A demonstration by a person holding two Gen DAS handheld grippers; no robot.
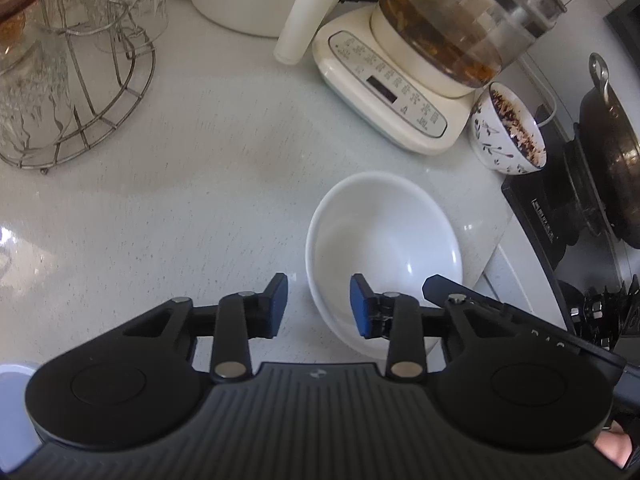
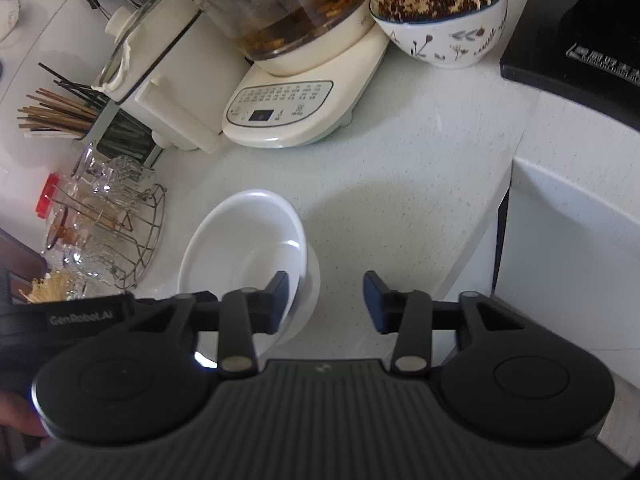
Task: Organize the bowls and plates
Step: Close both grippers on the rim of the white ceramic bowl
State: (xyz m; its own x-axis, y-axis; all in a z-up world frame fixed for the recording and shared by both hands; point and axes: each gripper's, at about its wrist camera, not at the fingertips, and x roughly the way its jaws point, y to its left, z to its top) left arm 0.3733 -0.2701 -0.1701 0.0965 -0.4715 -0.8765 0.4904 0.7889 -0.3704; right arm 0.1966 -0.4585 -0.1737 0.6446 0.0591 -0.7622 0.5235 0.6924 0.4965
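My left tongs [image 1: 319, 306] stand partly open astride the white bowl's [image 1: 384, 236] left rim, pads not pressing it. The bowl sits on the table [image 1: 192, 184], near the kettle base [image 1: 384, 92]. My right tongs [image 2: 326, 306] stand partly open astride its right rim, gripping nothing.

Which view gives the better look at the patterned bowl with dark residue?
The right wrist view: the patterned bowl faces the camera, showing its crusted inside and floral outside. The left wrist view shows the same bowl smaller, at the edge beside the kettle base, tilted by distortion.
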